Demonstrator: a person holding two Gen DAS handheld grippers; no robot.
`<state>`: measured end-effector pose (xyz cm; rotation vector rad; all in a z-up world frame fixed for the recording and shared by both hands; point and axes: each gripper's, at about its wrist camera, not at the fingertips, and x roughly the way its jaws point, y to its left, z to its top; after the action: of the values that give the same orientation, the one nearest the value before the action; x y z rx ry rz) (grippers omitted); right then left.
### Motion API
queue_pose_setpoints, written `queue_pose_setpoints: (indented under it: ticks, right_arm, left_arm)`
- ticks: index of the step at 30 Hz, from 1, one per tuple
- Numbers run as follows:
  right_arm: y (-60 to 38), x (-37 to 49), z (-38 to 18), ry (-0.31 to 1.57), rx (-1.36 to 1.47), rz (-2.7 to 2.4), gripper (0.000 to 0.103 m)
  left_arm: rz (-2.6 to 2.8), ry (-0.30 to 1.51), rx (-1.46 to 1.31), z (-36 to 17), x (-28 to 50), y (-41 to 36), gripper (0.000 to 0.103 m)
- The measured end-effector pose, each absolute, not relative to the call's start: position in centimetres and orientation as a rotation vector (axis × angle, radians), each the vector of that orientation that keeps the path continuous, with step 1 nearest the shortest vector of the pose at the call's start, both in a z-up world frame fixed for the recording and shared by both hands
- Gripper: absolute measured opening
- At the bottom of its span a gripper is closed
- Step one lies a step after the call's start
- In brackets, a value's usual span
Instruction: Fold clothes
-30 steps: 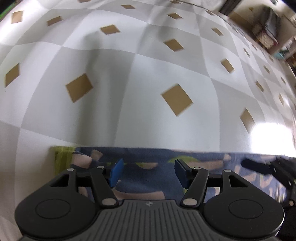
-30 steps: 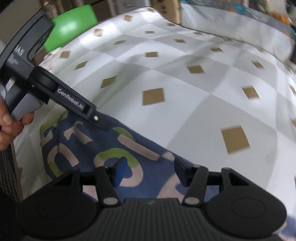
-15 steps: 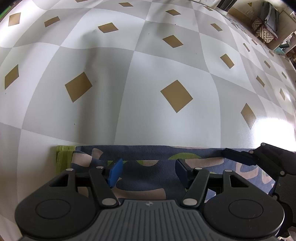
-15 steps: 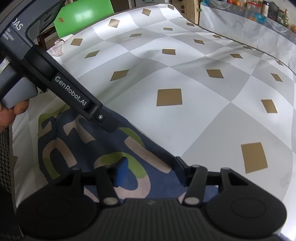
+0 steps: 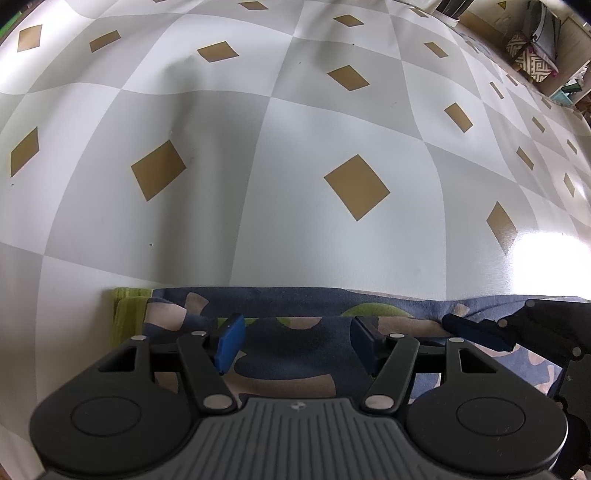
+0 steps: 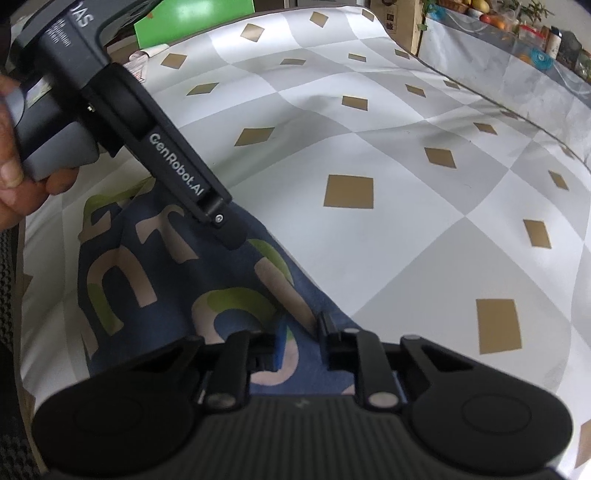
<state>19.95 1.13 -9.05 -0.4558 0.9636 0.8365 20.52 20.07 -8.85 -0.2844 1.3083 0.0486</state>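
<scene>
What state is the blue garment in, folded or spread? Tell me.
Folded: the garment lies as a narrow band with a straight far edge, layered, on the checked cloth.

The left gripper point(image 5: 295, 341) points steeply down, jaws apart. The right gripper point(image 6: 303, 338) has just been closing, jaws nearly together on cloth.

You have a checked cloth point(image 5: 258, 155) of white and grey squares with tan diamonds covering the tabletop, wrinkled in places, with a bright glare patch point(image 5: 546, 258) at its right. Past its far edge, a green panel point(image 6: 192, 18) stands at the left. At the right a shelf point(image 6: 517, 33) carries what may be fruit and jars, too blurred to tell. A patterned box point(image 5: 528, 61) sits beyond.
</scene>
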Motion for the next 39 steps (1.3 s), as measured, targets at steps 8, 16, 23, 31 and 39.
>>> queue_pose_setpoints:
  ticks: [8, 16, 23, 31, 39]
  right_arm:
    - [1.6, 19.7, -9.0, 0.989, -0.450, 0.918, 0.021]
    - [1.7, 20.8, -8.4, 0.994, -0.370, 0.971, 0.025]
    - [0.9, 23.8, -9.1, 1.017, -0.383, 1.037, 0.026]
    - [-0.6, 24.7, -9.6, 1.057, -0.308, 1.099, 0.030]
    - [-1.0, 24.9, -9.6, 1.100, -0.231, 1.173, 0.030]
  left_arm:
    - [0.048, 1.310, -0.278, -8.8, 20.5, 20.1, 0.062]
    - [0.048, 1.315, -0.268, -8.9, 20.5, 20.0, 0.062]
    - [0.045, 1.317, -0.267, -8.9, 20.6, 20.0, 0.062]
    - [0.038, 1.334, -0.236, -9.4, 21.0, 19.3, 0.063]
    - [0.041, 1.335, -0.226, -9.4, 20.9, 19.1, 0.064]
